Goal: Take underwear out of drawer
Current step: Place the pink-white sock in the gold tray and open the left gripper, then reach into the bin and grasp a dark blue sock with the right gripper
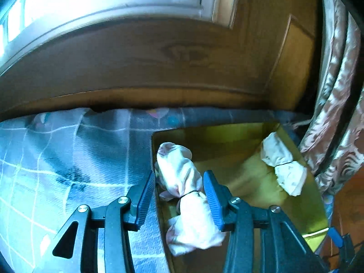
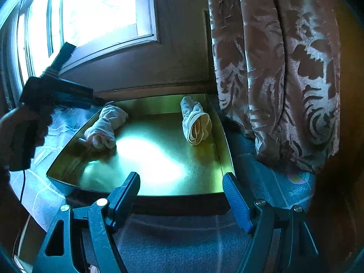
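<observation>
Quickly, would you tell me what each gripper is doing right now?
Left gripper: open, straddling a rolled underwear bundle.
Right gripper: open, empty.

Beneath me sits an open drawer of yellowish, glossy wood [image 2: 159, 159], its flat bottom bare and shining where the window light falls. Two things lie directly on it: a rolled bundle of white underwear tied with a thin dark band [image 1: 186, 188] against the left wall, and a second rolled white bundle [image 2: 195, 122] against the right wall. The drawer is bordered by blue checked bedding with pale lines [image 1: 56, 159], spread flat on its left.
</observation>
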Motion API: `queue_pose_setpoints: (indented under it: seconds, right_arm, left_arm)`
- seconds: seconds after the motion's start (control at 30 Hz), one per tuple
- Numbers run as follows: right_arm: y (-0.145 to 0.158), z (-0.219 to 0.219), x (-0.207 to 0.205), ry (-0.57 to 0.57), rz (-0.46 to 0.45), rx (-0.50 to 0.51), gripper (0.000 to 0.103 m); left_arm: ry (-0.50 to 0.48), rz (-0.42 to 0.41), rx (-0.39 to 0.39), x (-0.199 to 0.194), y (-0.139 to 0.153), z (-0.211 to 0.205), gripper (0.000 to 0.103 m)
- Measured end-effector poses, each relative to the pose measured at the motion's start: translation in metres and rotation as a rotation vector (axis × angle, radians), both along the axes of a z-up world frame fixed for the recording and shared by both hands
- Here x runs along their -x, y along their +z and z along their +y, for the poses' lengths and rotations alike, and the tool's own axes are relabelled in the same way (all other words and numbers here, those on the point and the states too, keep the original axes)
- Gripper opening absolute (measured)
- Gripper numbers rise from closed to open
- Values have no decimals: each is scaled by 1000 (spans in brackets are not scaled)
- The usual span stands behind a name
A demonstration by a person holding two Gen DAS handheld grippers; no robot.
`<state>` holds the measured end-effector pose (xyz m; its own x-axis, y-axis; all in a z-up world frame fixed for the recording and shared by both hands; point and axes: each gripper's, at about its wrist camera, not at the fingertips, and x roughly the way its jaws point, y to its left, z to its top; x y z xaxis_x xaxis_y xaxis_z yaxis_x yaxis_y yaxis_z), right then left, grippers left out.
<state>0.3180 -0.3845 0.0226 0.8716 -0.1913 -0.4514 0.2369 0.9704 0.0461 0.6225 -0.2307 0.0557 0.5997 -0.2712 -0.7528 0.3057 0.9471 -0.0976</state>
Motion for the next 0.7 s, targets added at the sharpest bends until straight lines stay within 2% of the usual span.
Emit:
queue_pose_setpoints:
  seconds: [0.1, 0.23, 0.43, 0.7]
  right_arm:
    - [0, 5, 6, 0, 4, 15, 76]
    - [0, 10, 14, -6, 5, 26, 76]
    - [1, 19, 25, -1, 4, 45, 76]
    - [1, 37, 44, 28, 0, 66, 76]
  left_arm:
    - [4, -38, 10, 22, 6, 13, 45]
    - [-12, -68, -17, 50, 9, 24, 45]
    - [-21, -88, -29, 95, 8, 49, 45]
    - [-74, -64, -47, 160, -11, 75, 45]
